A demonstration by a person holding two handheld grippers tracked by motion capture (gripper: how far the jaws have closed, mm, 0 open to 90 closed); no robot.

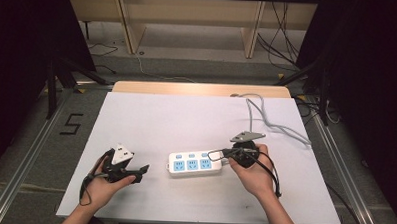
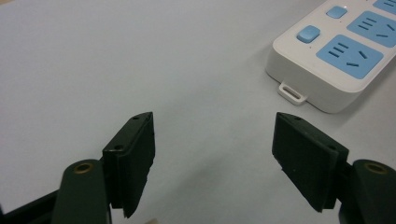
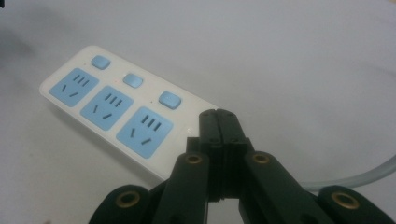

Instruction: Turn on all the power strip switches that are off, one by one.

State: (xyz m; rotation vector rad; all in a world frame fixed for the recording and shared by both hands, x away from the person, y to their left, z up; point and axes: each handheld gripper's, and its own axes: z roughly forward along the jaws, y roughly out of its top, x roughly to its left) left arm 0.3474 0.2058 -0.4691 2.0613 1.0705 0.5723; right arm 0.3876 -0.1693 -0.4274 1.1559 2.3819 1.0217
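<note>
A white power strip (image 1: 194, 163) with three blue sockets and three blue buttons lies flat on the white table, slightly right of centre near the front. My right gripper (image 1: 216, 154) is shut with nothing between its jaws, and its tip hovers at the strip's right end. In the right gripper view the closed jaws (image 3: 218, 114) sit just beside the strip (image 3: 112, 107), near its nearest button. My left gripper (image 1: 141, 173) rests to the left of the strip, apart from it. Its jaws (image 2: 212, 121) stand wide open and empty, with the strip's end (image 2: 336, 60) ahead to the right.
The strip's grey cable (image 1: 266, 119) runs from its right end toward the table's far right edge and shows in the right gripper view (image 3: 373, 172). The white table top (image 1: 186, 116) is bare beyond the strip. Wooden furniture legs and loose floor cables stand behind the table.
</note>
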